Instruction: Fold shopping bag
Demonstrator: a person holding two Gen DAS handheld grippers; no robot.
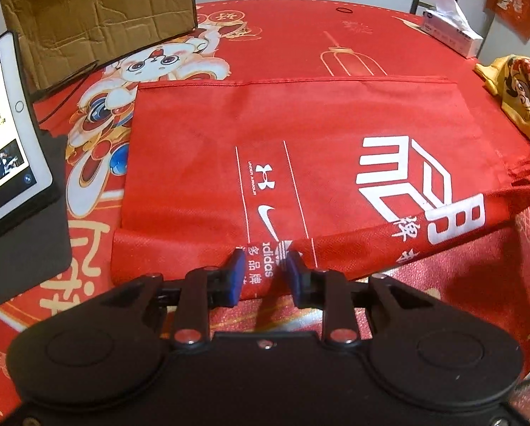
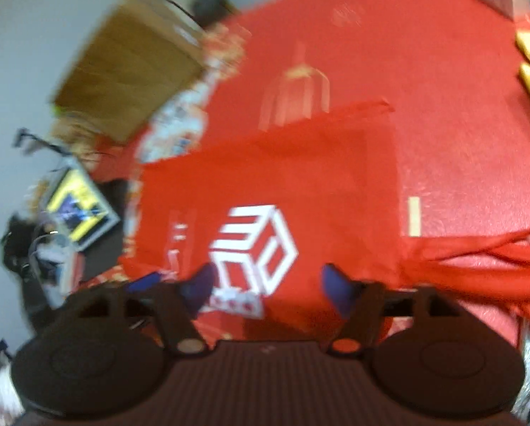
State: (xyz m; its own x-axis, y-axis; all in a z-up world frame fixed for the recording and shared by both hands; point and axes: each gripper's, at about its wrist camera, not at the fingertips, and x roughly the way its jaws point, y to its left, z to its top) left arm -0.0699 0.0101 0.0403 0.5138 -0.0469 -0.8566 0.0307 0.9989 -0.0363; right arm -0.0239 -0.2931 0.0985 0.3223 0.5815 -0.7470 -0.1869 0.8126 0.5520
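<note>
- The red shopping bag lies flat in the middle of the tabletop, which wears a red printed cloth; the bag's far hem runs straight across, and its near edge is rolled up into a low fold.
- The left gripper sits at that near fold, its blue fingers a little apart on either side of the printed strip; they look to be touching the fabric without pinching it.
- The right part of the near edge lifts off the tabletop and slants up toward the bag's bunched handles at the right.
- The right gripper is spread wide above the bag's near edge, by the white cube logo; this view is motion-blurred, so contact with the fabric cannot be told.
- In the right wrist view the handles trail off to the right, past the bag's side edge.
- Left of the bag, a tablet stands propped near the tabletop's edge, with a cardboard box behind it.
- A tissue box sits at the far right and a yellow bag at the right, near the bag's corner.
- Bare cloth stays open beyond the far hem.
</note>
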